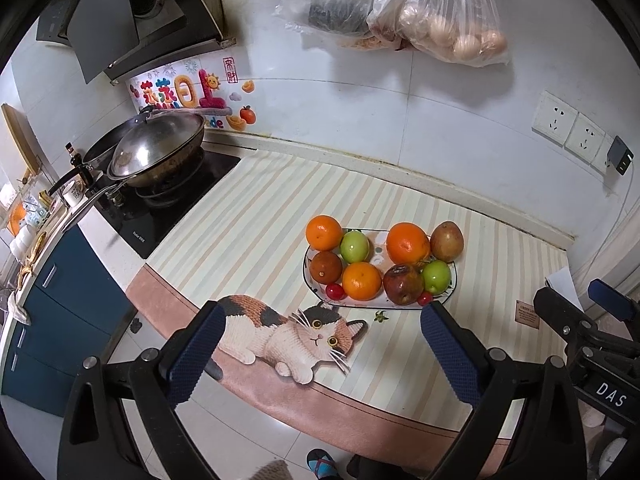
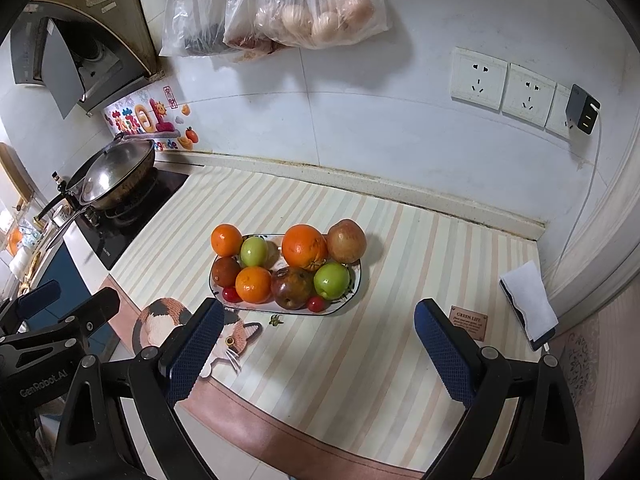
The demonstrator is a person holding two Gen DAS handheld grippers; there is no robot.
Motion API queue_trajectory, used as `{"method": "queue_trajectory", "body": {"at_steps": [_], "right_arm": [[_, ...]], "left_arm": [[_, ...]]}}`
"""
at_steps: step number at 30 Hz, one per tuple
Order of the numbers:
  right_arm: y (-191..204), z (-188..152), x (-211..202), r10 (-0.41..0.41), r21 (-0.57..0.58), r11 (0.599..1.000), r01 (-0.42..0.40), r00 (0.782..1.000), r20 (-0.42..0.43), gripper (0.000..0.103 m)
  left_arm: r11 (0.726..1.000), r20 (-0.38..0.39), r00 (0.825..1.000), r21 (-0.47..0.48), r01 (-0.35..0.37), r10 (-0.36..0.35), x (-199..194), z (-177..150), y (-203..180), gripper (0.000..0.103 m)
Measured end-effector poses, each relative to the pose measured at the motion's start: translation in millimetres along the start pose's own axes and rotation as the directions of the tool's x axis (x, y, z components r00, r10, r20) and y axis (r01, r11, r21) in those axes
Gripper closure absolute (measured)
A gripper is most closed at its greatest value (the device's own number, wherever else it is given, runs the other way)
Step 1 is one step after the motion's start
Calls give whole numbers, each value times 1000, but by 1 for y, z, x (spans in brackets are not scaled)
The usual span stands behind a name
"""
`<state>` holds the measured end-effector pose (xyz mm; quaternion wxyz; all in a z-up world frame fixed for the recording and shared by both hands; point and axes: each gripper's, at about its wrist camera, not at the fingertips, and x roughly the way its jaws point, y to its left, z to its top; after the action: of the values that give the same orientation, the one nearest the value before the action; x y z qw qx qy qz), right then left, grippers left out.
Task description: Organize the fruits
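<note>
Both grippers, left gripper [image 1: 320,344] and right gripper [image 2: 316,344], hover above the striped mat [image 1: 256,216] on the counter, jaws spread wide, holding nothing. Fruits sit piled on the plate [image 2: 356,280] mid-mat, beyond the fingertips. One green stem scrap [image 2: 275,320] lies beside it.

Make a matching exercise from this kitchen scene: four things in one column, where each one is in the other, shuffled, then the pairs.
Things:
1. wok
2. bag of eggs
3. phone charger
4. large orange

Places:
A. plugged into a wall socket at right
B. on the plate, among the other fruit
C. on the stove, at left
D. hanging on the wall above the counter

Pairs: 1-C, 2-D, 3-A, 4-B
</note>
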<state>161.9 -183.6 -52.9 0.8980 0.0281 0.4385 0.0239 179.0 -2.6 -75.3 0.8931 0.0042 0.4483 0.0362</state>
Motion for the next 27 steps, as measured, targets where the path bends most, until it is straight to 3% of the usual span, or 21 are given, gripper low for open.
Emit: {"method": "queue_trajectory", "body": {"at_steps": [27], "right_arm": [[-3, 0, 2, -4, 1, 1000, 4, 1000, 1, 5]], "left_arm": [[1000, 8, 1000, -1, 0, 0, 0, 2, 0, 3]]}}
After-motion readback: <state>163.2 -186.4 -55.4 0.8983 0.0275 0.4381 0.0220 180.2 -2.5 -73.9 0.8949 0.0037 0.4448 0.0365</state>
